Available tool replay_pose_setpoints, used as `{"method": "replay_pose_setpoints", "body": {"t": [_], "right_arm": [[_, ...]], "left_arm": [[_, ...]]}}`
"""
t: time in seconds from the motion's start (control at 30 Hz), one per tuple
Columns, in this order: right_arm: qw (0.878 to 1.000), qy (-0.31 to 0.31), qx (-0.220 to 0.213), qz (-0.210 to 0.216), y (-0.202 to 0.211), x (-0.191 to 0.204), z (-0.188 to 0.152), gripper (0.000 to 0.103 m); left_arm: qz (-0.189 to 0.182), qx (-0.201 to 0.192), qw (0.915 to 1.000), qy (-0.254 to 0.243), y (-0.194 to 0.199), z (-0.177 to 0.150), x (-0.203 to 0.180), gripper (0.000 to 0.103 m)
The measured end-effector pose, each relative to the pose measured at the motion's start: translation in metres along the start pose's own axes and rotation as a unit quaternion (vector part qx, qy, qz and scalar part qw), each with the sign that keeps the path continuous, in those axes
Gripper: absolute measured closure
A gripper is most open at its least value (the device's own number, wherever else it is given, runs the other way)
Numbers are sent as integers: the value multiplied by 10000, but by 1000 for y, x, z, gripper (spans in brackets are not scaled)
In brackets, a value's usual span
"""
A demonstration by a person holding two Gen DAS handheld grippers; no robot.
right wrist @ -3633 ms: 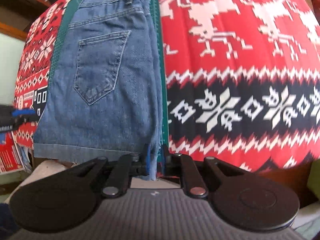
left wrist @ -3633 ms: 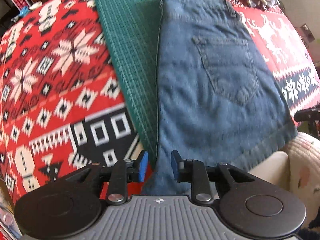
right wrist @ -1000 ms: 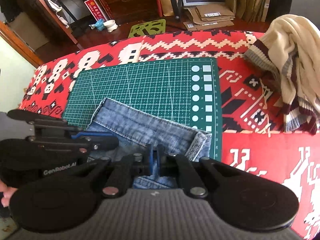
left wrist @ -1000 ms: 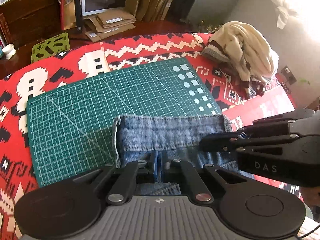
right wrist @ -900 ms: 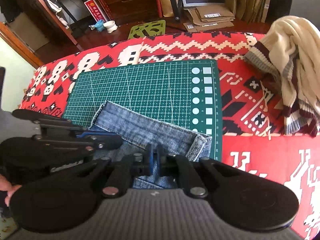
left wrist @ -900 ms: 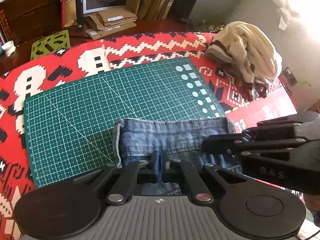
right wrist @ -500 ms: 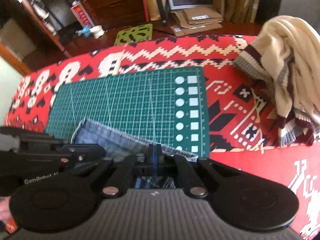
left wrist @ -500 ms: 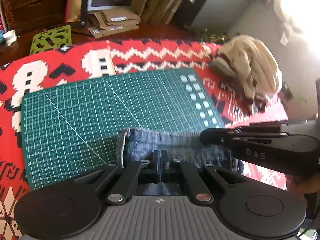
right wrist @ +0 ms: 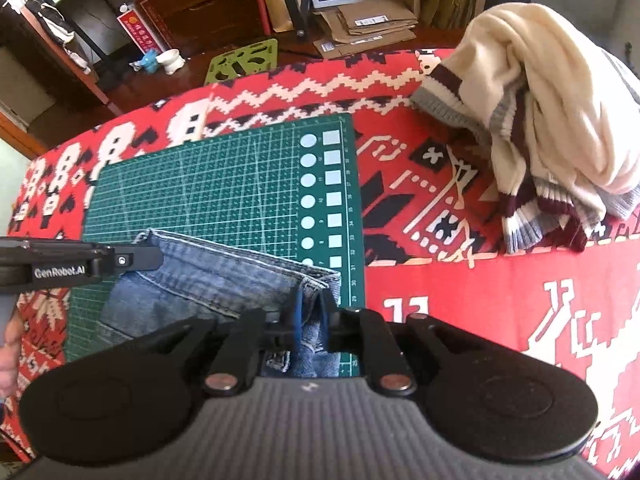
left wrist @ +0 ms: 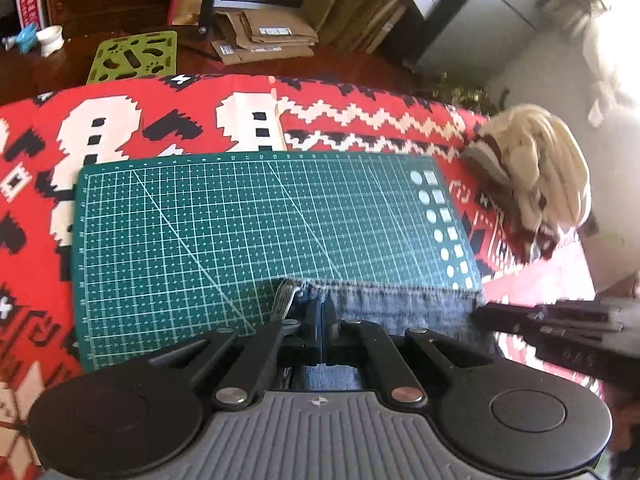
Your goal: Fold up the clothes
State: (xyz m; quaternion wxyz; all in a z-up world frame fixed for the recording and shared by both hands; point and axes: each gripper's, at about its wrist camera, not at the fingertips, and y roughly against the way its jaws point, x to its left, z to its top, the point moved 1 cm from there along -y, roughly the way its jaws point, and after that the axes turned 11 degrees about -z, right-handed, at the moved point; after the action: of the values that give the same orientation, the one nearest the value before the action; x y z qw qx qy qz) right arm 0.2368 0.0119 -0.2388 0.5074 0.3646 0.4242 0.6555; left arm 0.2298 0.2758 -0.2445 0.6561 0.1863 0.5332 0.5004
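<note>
While both grippers pinch its two corners, the pair of denim shorts (right wrist: 224,280) lies on the near part of the green cutting mat (left wrist: 240,224), its hem edge now running left to right across the mat. Seconds ago the garment was stretched lengthwise, pocket side up, reaching toward the far end of the mat; since then its near end has been carried over the rest, and within the last second the folded edge has crept back toward the camera, leaving most of the grid bare. That suggests the lengthwise fold is all but laid and the next step is to let go.

The left gripper (left wrist: 320,316) stays clamped on the left corner of the denim, its blue pads pressed nearly together with cloth between them. The right gripper (right wrist: 311,314) has begun to part: a gap shows between its fingers where they were tight half a second ago, though denim still sits between them and it is hard to say whether the cloth is free.

Beyond the mat, a red patterned blanket (right wrist: 480,320) covers the table. A cream sweater with maroon stripes (right wrist: 540,120) waits in a heap at the far right, unfolded. Cardboard boxes (left wrist: 264,36) and a lime-green stencil (left wrist: 134,56) lie past the far edge.
</note>
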Motion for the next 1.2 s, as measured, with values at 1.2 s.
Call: {"method": "replay_pose_setpoints", "body": {"t": [1.2], "right_arm": [[9998, 155, -28, 142, 24, 12, -36, 93]], "left_arm": [[92, -286, 9995, -17, 53, -44, -11, 98]]}}
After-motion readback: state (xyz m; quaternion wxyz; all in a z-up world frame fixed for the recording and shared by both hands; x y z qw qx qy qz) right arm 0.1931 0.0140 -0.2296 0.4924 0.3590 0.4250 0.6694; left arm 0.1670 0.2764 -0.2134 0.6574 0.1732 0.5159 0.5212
